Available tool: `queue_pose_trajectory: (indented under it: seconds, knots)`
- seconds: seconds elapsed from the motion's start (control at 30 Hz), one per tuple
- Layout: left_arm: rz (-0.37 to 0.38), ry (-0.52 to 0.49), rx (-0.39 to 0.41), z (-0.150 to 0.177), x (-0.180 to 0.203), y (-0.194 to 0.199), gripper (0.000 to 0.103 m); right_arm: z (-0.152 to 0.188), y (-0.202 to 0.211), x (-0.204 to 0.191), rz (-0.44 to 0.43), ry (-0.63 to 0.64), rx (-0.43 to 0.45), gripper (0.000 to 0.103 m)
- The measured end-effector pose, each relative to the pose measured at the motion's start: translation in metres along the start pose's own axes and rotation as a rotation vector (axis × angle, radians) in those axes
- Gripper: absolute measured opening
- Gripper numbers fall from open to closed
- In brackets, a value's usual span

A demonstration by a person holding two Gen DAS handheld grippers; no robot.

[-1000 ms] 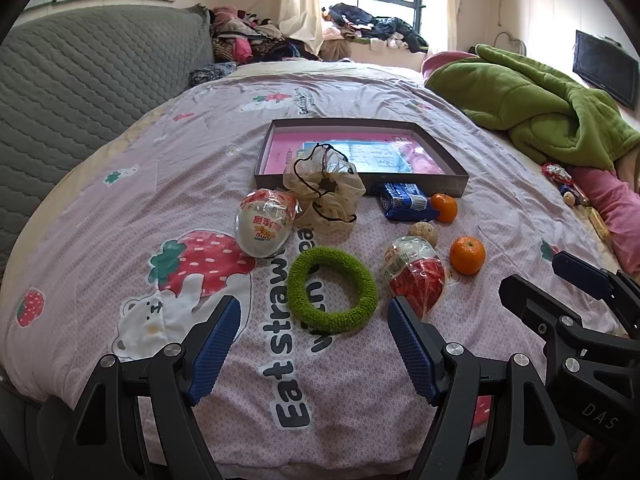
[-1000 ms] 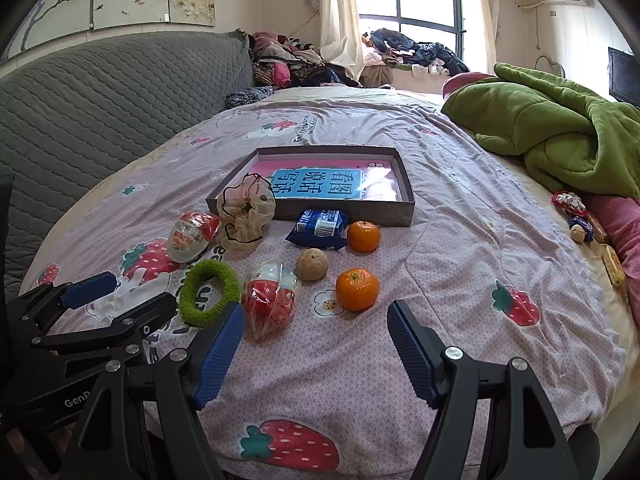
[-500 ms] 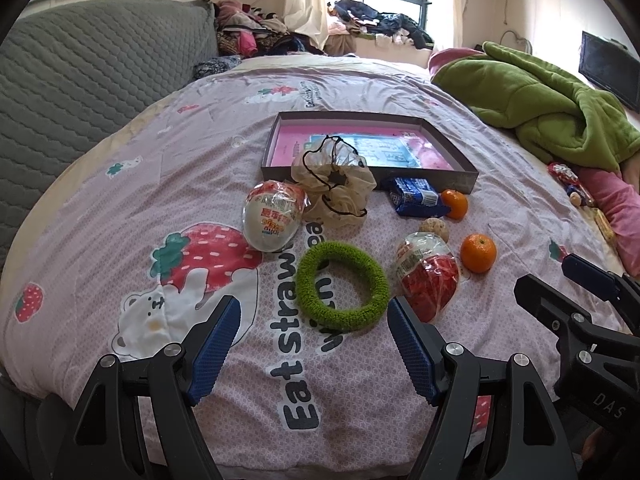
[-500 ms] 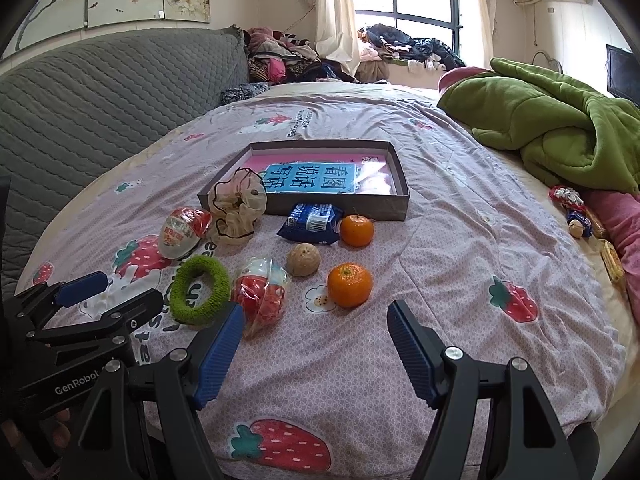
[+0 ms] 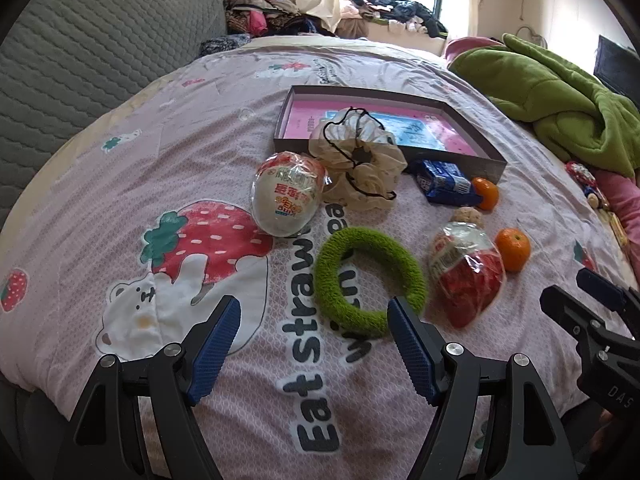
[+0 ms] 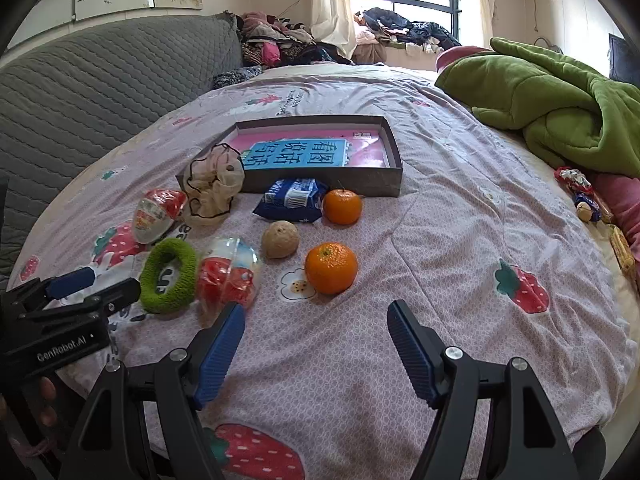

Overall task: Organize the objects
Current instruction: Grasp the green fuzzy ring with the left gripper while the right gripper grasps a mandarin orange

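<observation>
Nearest the left wrist camera, the left gripper (image 5: 310, 338) stands wide open with nothing between its blue ribbed pads. Over the last second it has moved closer to the bed, so the fuzzy green fabric ring (image 5: 368, 280) now sits larger and lower in its view, with the right pad's tip overlapping the ring's near edge. The ring itself has not shifted on the pink strawberry-print bedspread (image 5: 120, 168). That approach suggests the ring is the first thing the person means to pick up, though no grasp has begun.

The right gripper (image 6: 316, 334) is likewise spread wide and empty. It too has advanced a little, and the nearer orange tangerine (image 6: 331, 267) lies just ahead of its open jaws.

Beyond the ring lie a clear-wrapped red snack packet (image 5: 468, 280) to its right and a white egg-shaped packaged toy (image 5: 286, 198) to its left. Farther back are a small brown round fruit (image 6: 280, 239), a blue foil snack pack (image 6: 292, 199) and a second tangerine (image 6: 342, 207), with a cream gauze scrunchie (image 5: 358, 160) resting against the front wall of the shallow grey cardboard box (image 6: 328, 186). Nothing loose is in the box yet, so the sorting looks to be at its very start.
</observation>
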State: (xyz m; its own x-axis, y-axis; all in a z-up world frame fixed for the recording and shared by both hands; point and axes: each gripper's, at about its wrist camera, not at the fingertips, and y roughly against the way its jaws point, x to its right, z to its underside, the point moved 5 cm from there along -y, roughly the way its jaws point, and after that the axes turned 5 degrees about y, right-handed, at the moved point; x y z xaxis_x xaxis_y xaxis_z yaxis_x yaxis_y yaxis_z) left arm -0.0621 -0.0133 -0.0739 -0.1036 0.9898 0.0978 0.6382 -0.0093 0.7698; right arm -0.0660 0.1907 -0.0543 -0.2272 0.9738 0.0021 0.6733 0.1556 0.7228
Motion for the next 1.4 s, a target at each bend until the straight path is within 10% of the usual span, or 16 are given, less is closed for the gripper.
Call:
queue_pose_trajectory:
  seconds: [1.1,1.4]
  knots:
    - [0.026,0.013,-0.040,-0.014,0.004,-0.062,0.076,-0.014,-0.076,0.014,0.000,0.054,-0.044,0.058]
    - [0.042,-0.023,-0.015,-0.012,0.011,-0.057,0.027,-0.013,-0.077,0.010,-0.008,0.069,-0.033,0.043]
